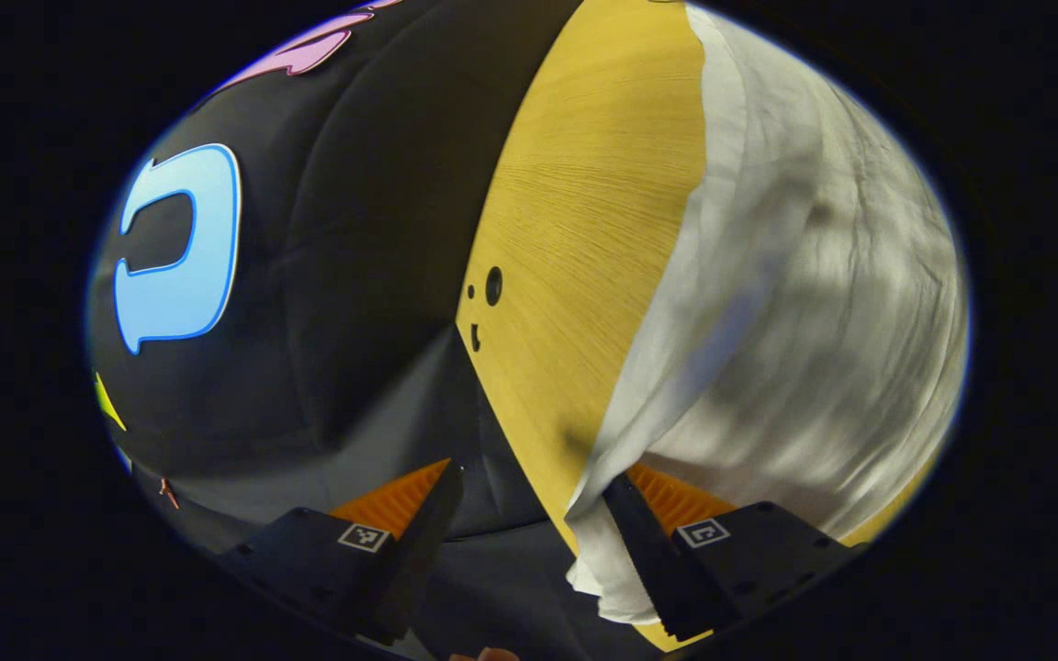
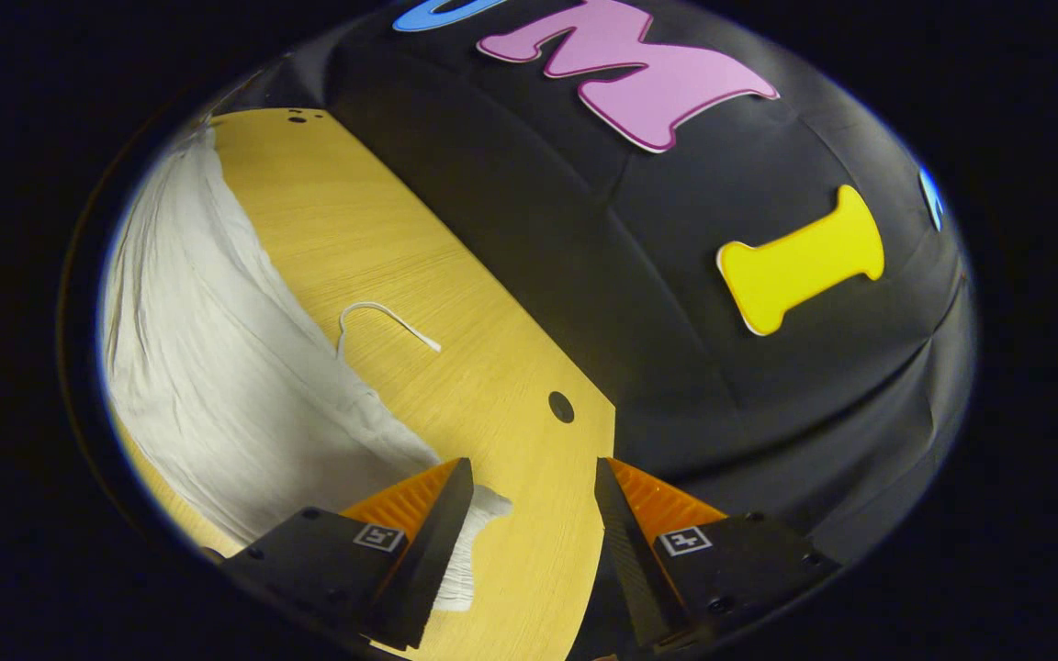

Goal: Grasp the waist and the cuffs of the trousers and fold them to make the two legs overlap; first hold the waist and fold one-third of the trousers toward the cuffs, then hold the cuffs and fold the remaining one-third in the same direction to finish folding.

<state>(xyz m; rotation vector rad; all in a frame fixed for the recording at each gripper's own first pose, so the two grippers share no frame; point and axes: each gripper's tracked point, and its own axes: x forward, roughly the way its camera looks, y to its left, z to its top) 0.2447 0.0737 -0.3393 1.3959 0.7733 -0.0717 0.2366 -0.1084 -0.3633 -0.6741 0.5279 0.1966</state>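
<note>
Left fingers: the left gripper [image 1: 529,514] is seen at the bottom of the left gripper view, its fingers spread wide with open space between them. No cloth is clamped. The finger at 5 o'clock [image 1: 653,551] lies against the hanging edge of the trousers; the finger at 7 o'clock [image 1: 419,542] is set over the dark wall cloth, apart from the fabric.

Right fingers: the right gripper [image 2: 534,532] is seen at the bottom of the right gripper view, likewise spread wide and holding nothing. The finger at 7 o'clock [image 2: 428,551] lies just beside, perhaps touching, a gathered end of the trousers; contact cannot be told for certain. The finger at 5 o'clock [image 2: 635,551] is placed over the counter's edge.

Markings: a small square black-and-white marker is carried on each finger body [image 1: 364,537]; nothing readable is made out on them.

Trousers: the white, wrinkled trousers [image 1: 804,303] are spread on the counter from 1 to 5 o'clock in the left gripper view, and from 9 to 7 o'clock [image 2: 208,367] in the right gripper view.

Drawstring: a thin white drawstring [image 2: 382,317] is curled on the bare wood just beside the trousers, toward 10 o'clock of centre.

Counter: a yellow wood-grain counter [image 1: 584,229] is seen, with small dark round holes [image 2: 561,407] near its edge.

Surround: the black booth wall [image 2: 676,275] rises behind the counter.
</note>
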